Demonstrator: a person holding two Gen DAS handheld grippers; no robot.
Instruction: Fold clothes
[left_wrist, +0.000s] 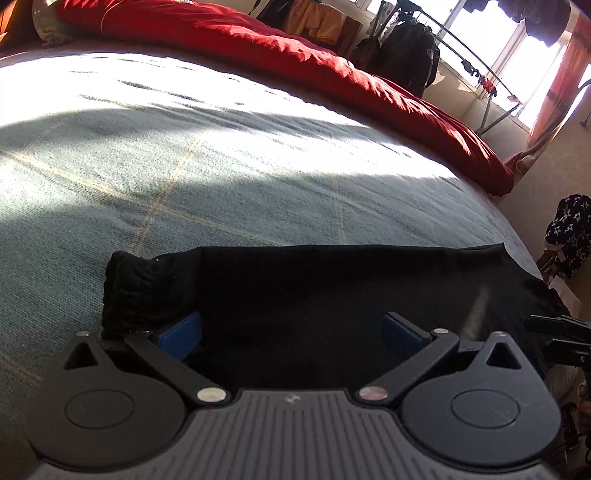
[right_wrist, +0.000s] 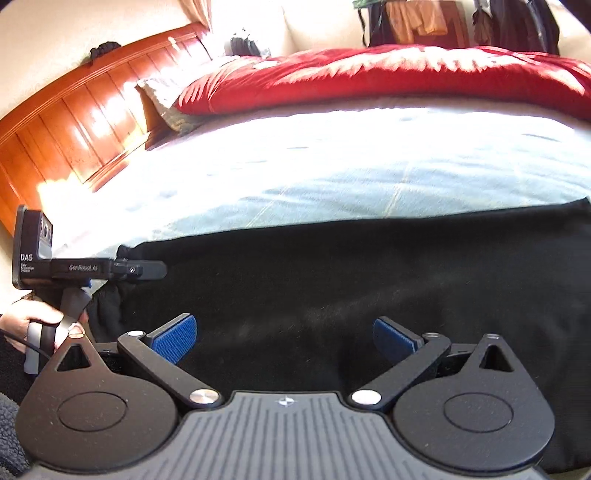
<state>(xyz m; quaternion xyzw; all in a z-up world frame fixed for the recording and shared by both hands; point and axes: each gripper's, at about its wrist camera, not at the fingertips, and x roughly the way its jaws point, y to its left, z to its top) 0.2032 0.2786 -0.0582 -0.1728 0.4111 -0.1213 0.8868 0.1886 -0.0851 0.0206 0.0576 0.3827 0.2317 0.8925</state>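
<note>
Bed: a wide bed covered in a pale blue-grey woven bedspread (left_wrist: 229, 177) with thin yellowish stripes, half in bright sun, half in shade.
Headboard: an orange-brown panelled wooden headboard (right_wrist: 70, 122) at the left end of the bed in the right wrist view.
Duvet: a rumpled red duvet (left_wrist: 332, 70) along the far side of the bed, with a pale pillow (right_wrist: 162, 96) at its headboard end.
Room: sunlit windows (left_wrist: 517, 62) with an orange curtain (left_wrist: 561, 81), a metal drying rack below them, dark clothes hanging behind.
Garment: a black folded cloth garment (left_wrist: 314, 295) lying flat on the near edge of the bedspread, a bunched cuffed end at its left in the left wrist view.
Left gripper: the black two-finger left gripper (left_wrist: 291, 332) with blue pads, spread wide above the garment, holding nothing.
Right gripper: the black two-finger right gripper (right_wrist: 284, 338), likewise spread wide over the black cloth, nothing between its pads.
Hand: the person's left hand (right_wrist: 33, 321) wraps the left gripper's handle.
</note>
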